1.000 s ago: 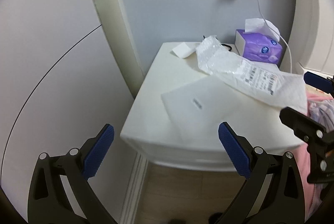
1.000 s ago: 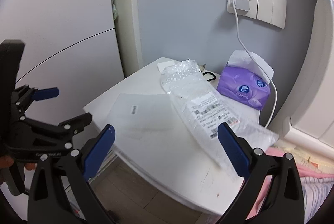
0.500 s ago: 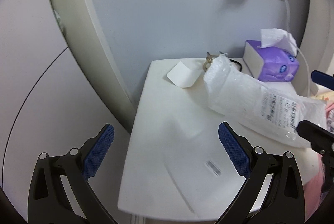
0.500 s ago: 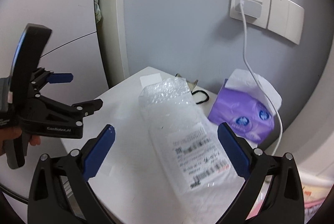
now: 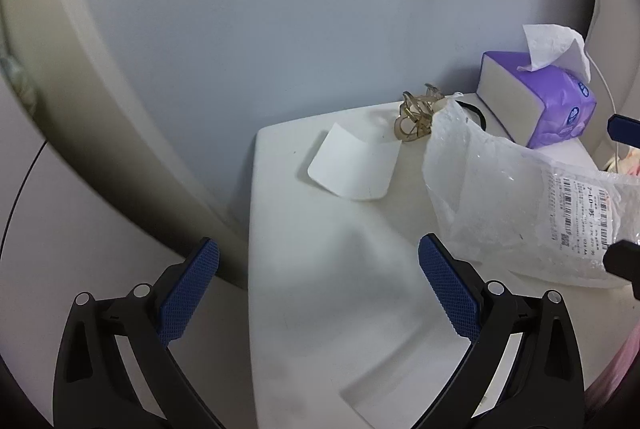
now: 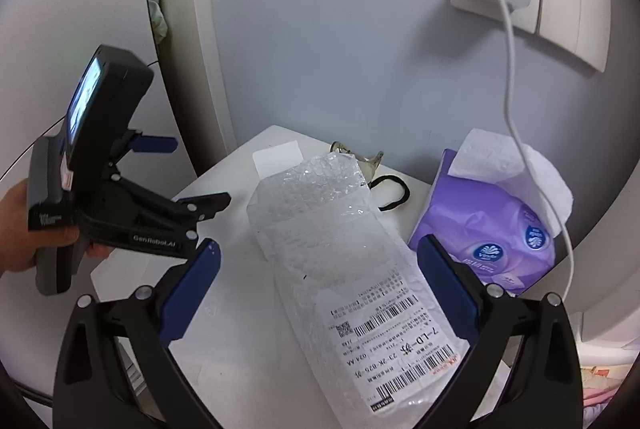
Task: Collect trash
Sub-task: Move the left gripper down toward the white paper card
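The bubble mailer (image 5: 516, 197) lay on the white table (image 5: 320, 269) beyond the left gripper's (image 5: 319, 293) right fingertip, that gripper's jaws spread wide and empty. A small white card (image 5: 352, 165) sat ahead between them, a hair claw (image 5: 416, 117) just past it.

From the right wrist, the mailer (image 6: 352, 269) stretched between the right gripper's (image 6: 319, 289) wide-spread jaws, tissue pack (image 6: 504, 229) beyond the right fingertip.
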